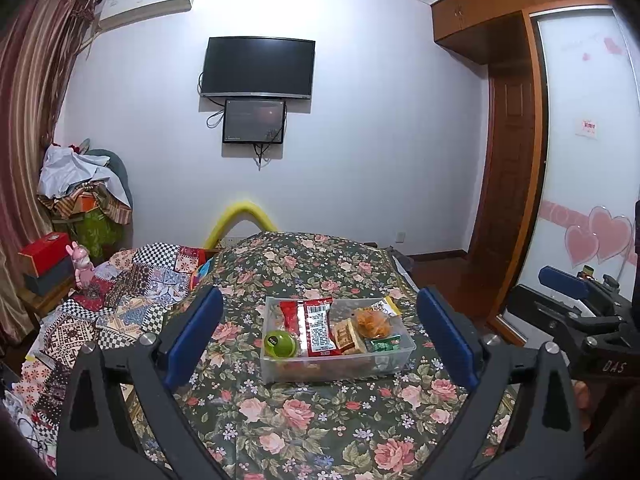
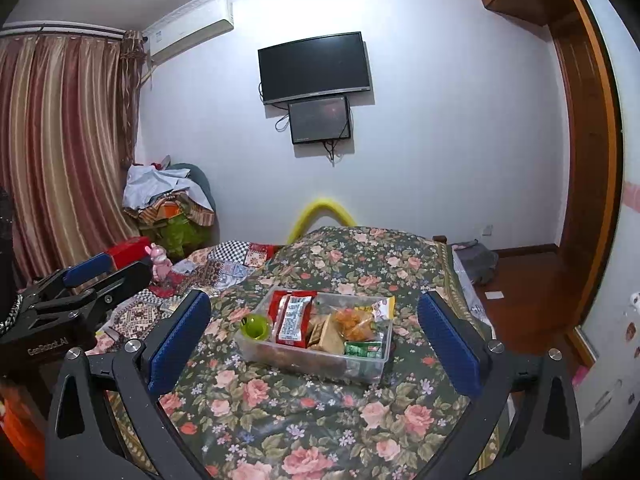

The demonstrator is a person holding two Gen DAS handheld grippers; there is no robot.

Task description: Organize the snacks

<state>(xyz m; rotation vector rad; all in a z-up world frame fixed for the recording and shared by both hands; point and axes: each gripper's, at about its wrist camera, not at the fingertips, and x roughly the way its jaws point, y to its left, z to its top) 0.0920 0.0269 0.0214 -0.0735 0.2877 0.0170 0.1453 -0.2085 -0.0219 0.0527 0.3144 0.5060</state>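
Observation:
A clear plastic box (image 1: 404, 354) (image 2: 380, 364) stands on the floral cloth (image 1: 312, 420) (image 2: 304, 420). Inside lie a green round snack (image 1: 280, 344) (image 2: 254, 326), a red packet (image 1: 318, 326) (image 2: 292, 318), a tan biscuit pack (image 1: 348, 336) (image 2: 326, 334), a bag of orange crisps (image 1: 372, 322) (image 2: 356, 322) and a small green packet (image 1: 384, 345) (image 2: 362, 349). My left gripper (image 1: 322, 338) is open, its blue pads wide on either side of the box and nearer the camera. My right gripper (image 2: 316, 340) is open the same way. Neither holds anything.
The other gripper shows at the right edge of the left wrist view (image 1: 580, 300) and the left edge of the right wrist view (image 2: 80, 292). A patchwork quilt (image 1: 132, 292) lies left of the cloth. A pink toy (image 1: 82, 264) and red box (image 1: 44, 252) sit further left. Wooden floor (image 2: 528, 280) lies right.

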